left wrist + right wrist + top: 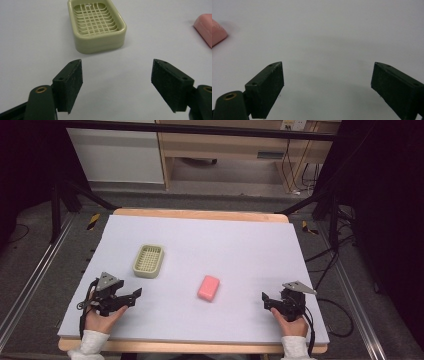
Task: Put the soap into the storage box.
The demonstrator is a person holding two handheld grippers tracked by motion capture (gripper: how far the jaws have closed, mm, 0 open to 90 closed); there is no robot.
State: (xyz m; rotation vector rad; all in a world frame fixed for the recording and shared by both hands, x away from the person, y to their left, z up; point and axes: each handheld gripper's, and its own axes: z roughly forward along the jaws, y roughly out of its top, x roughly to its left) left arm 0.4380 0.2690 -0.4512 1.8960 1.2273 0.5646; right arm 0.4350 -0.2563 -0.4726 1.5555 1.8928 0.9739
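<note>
Looking at your pads [71, 86], both grippers are spread wide with nothing between them. Your left gripper [117, 87] faces the green soap dish [97, 26] just beyond it, and your right gripper [327, 90] sits near the right edge. The pink soap bar [209, 287] lies mid-table, between the two and right of the dish. It's probably light, hard and slick, so pinch its long flat sides squarely.

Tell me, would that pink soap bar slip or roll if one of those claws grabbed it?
The soap bar lies flat and looks blocky, so it probably won't roll. Its rounded, smooth edges could let it slide between the pads. It looks solid, so likely stiff and rather heavy for its size, apt to skid on the smooth table when pushed.
</note>
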